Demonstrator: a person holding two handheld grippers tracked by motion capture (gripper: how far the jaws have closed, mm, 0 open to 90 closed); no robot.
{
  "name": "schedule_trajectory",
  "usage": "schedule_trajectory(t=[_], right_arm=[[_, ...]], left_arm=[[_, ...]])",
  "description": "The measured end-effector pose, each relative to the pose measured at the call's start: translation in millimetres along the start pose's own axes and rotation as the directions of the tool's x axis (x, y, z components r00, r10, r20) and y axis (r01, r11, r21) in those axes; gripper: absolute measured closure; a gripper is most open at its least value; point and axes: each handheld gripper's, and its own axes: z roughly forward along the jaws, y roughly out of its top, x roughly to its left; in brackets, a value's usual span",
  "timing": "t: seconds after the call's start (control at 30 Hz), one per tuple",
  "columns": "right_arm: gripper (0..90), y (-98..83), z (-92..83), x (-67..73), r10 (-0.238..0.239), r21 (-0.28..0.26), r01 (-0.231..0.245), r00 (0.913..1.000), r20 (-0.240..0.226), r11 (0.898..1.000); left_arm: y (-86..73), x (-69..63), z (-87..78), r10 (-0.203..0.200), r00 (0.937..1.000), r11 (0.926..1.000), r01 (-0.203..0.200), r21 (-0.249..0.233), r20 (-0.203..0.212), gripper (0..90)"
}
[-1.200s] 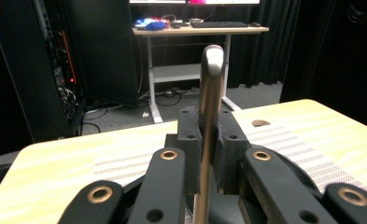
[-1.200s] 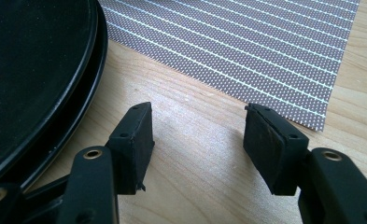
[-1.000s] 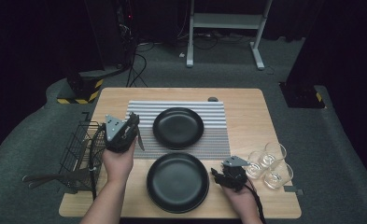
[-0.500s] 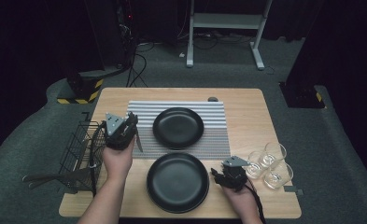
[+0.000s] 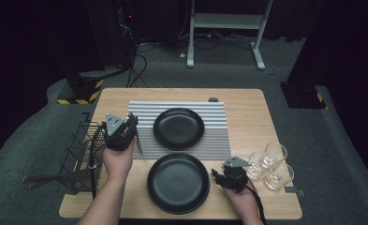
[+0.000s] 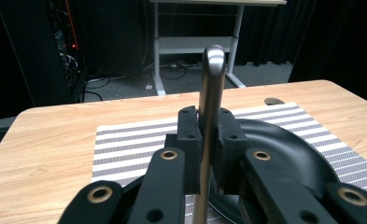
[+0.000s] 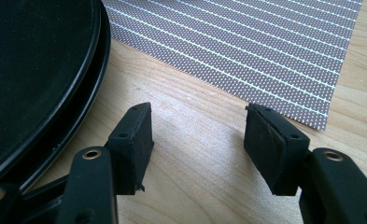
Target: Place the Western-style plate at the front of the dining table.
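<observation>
Flanking near plate (image 5: 178, 182), glasses (image 5: 270, 164), wire basket (image 5: 81, 152)

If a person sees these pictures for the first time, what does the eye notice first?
First, the two black plates: one on the striped mat, the other on the bare wood nearer the person. Next, the left gripper, shut on a slim metal utensil standing upright between its pads, beside a wire basket at the table's left edge. Three clear glasses cluster at the right, near the open right gripper.
</observation>
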Motion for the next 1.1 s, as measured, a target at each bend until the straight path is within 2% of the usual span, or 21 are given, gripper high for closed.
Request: schedule_trajectory(t=[0.2, 0.43, 0.63, 0.8, 0.93, 1.1], right_arm=[[42.1, 0.0, 0.0, -0.3, 0.001, -0.001, -0.001, 1.0, -0.002, 1.0], [42.4, 0.0, 0.3, -1.6, 0.001, -0.005, -0.001, 1.0, -0.01, 1.0], [41.7, 0.1, 0.2, -0.6, -0.005, -0.001, 0.005, 0.9999, -0.012, 1.0], [41.7, 0.1, 0.1, -0.1, -0.008, 0.001, 0.008, 0.9999, -0.009, 1.0], [41.9, 0.1, 0.2, 0.1, -0.008, 0.001, 0.008, 0.9999, -0.007, 1.0], [42.0, 0.2, 0.5, -0.2, -0.011, -0.001, 0.011, 0.9999, -0.007, 1.0]], left_arm=[[-2.6, 2.1, 4.7, 0.009, 0.9998, 0.9996, -0.009, -0.026, 0.017, 82.6], [-0.3, 4.8, 14.9, -0.004, 0.9998, 0.9998, 0.004, -0.021, 0.021, 82.6], [-1.3, 8.2, 23.2, -0.023, 0.9994, 0.9991, 0.024, -0.036, 0.024, 82.6], [0.4, 5.3, 28.7, -0.015, 0.9996, 0.9995, 0.016, -0.026, 0.023, 82.7], [1.6, 3.1, 31.0, 0.015, 0.9997, 0.9997, -0.014, -0.018, 0.022, 82.7], [1.5, 5.6, 35.2, 0.002, 0.9991, 0.9998, -0.001, -0.02, 0.041, 82.8]])
